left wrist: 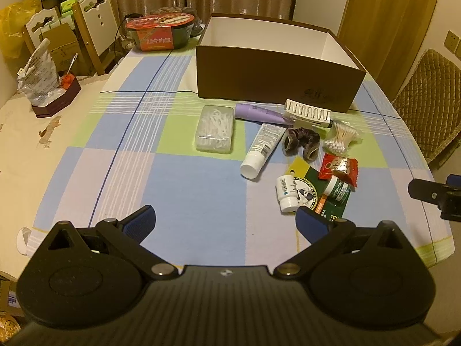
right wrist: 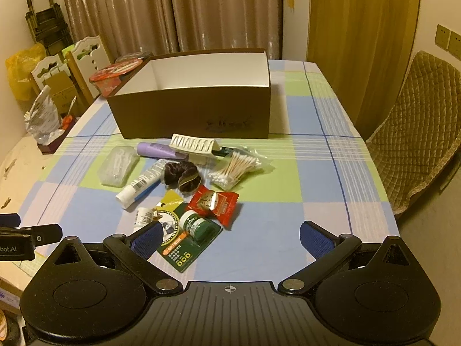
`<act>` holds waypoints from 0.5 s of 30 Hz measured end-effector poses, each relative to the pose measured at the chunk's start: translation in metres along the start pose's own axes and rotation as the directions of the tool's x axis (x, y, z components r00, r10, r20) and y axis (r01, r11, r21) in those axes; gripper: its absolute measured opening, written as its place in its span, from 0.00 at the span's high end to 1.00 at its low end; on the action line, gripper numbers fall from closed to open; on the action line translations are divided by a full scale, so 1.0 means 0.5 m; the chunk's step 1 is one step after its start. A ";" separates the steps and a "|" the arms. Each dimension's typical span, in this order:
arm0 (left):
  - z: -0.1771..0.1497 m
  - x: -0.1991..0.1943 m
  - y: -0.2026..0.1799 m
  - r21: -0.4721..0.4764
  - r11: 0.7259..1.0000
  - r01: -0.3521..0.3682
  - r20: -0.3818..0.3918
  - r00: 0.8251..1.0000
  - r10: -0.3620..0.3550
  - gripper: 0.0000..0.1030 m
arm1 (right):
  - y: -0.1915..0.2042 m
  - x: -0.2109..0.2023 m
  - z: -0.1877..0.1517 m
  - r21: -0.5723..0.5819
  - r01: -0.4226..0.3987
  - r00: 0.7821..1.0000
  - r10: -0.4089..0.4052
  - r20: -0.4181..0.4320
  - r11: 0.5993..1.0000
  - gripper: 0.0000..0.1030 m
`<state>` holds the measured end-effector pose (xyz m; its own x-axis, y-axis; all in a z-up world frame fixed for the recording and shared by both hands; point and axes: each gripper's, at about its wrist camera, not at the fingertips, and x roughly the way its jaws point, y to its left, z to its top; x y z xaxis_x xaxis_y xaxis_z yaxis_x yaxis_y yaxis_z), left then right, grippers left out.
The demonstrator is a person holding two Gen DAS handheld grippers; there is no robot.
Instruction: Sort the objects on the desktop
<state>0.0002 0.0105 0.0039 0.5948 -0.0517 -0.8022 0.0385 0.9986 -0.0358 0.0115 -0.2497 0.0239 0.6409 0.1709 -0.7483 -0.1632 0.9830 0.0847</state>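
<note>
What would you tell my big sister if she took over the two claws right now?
Left claw: open, holding nothing, hovering over the near part of the table.
Right claw: open, holding nothing, just short of the green ointment card.
The brown box sits at the back of the checked tablecloth, and nothing shows inside it.
Still loose in front of it: floss pick case, purple tube, white tube, hair clip, scrunchie, cotton swabs, red packet, small white bottle.
Done: nothing sorted yet. Left: everything, probably into the box.
</note>
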 end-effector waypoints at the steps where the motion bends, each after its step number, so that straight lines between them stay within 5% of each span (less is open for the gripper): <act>1: -0.001 0.000 0.000 0.001 1.000 0.001 -0.001 1.000 -0.001 0.01 | -0.001 -0.001 -0.001 0.001 0.001 1.000 -0.001 0.003 1.000 0.00; 15: -0.011 -0.005 0.006 -0.003 1.000 0.005 -0.007 1.000 -0.005 0.01 | 0.003 -0.006 -0.006 0.011 0.004 1.000 -0.004 0.005 1.000 0.00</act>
<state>-0.0054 0.0135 0.0027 0.5891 -0.0565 -0.8061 0.0390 0.9984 -0.0415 0.0068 -0.2489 0.0243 0.6453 0.1673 -0.7454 -0.1526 0.9843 0.0888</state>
